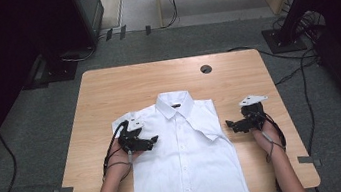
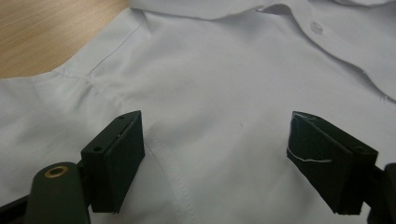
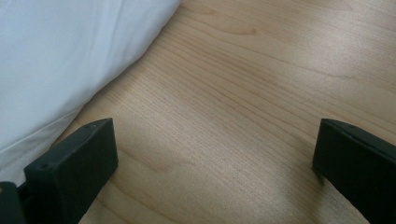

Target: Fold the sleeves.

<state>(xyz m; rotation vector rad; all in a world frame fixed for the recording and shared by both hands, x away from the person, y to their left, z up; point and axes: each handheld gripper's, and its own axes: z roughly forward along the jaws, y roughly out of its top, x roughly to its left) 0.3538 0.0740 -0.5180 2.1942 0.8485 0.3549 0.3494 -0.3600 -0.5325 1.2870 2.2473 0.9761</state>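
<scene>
on worktop (image 1: 107,89): shirt (image 1: 187,154) sides folded; both tools, left tool (image 1: 147,142) and right tool (image 1: 233,125), spread, empty. next: pinch hem evenly, fold up toward collar (image 1: 174,103).

The shirt (image 1: 185,154) lies on the table (image 1: 107,89), between both grippers.

So there's a white button-up shirt (image 1: 187,154) lying flat on the table (image 1: 102,93), front side up, collar pointing to the far edge. It's buttoned, sleeves tucked under so it's a neat rectangle, and the bottom hem hangs over the near edge. Small crease by the chest.
</scene>
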